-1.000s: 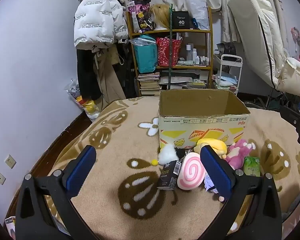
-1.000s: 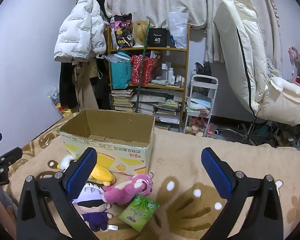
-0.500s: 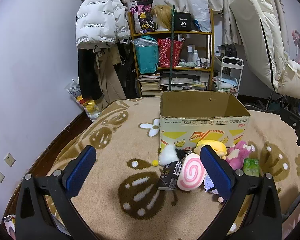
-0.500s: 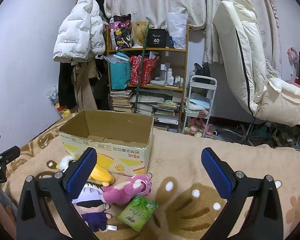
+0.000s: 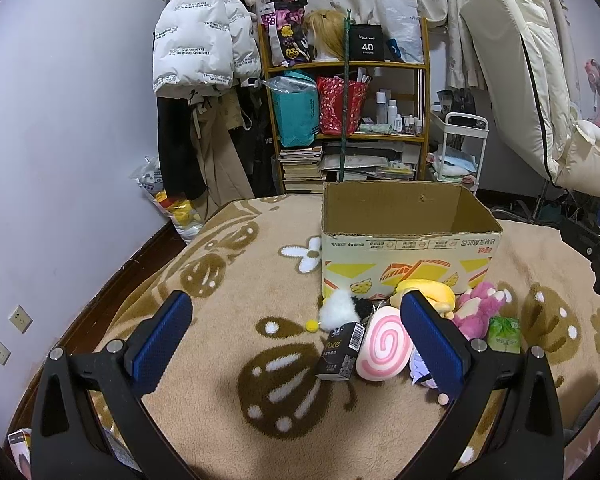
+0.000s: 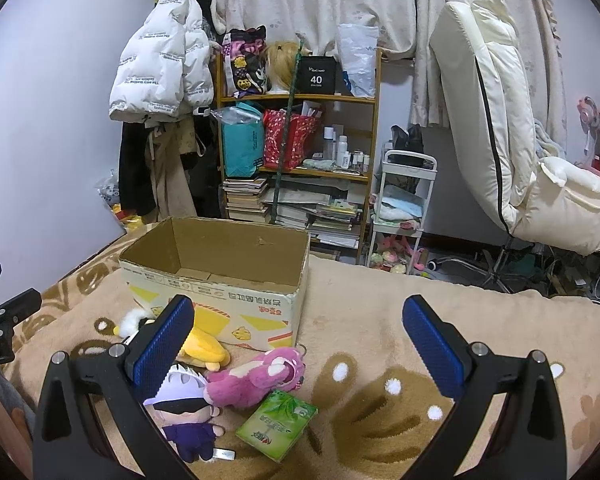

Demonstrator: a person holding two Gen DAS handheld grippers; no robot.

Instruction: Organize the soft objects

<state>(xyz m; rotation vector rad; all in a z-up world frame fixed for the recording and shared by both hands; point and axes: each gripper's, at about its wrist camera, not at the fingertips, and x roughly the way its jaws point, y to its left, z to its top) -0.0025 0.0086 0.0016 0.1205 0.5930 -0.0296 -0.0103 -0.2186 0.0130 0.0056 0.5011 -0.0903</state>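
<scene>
Hovering above the patterned beige blanket (image 5: pixel 228 280), the left gripper (image 5: pixel 296 334) has its blue-padded jaws spread wide with nothing between them. The right gripper (image 6: pixel 298 346) is likewise fully spread and holds nothing; in the left wrist view its black frame shows at the right edge of the frame.

Nearest items, lower centre of the left wrist view: a black carton (image 5: pixel 340 351) standing upright, touching a pink swirl-patterned round plush (image 5: pixel 383 347) on its right. The left gripper's right finger partly hides a doll with white hair and purple clothes (image 6: pixel 186 412), which lies face up at lower left of the right wrist view. Just right of that doll lies a green tissue packet (image 6: pixel 278 425), flat on the blanket. A pink plush bear (image 6: pixel 260 374) lies on its side between doll and packet, touching the doll's head.

Behind these, a yellow plush (image 5: pixel 430 294) and a white fluffy plush (image 5: pixel 336 308) rest against the front wall of the open cardboard box (image 5: pixel 408 256). The box stands upright at frame centre; no contents are visible inside it.

Farther back, upper centre: a wooden shelf (image 6: pixel 296 152) with bags, bottles and stacked books. A white puffer jacket (image 6: pixel 160 68) hangs at upper left. A cream reclining chair (image 6: pixel 512 152) occupies the upper right.
</scene>
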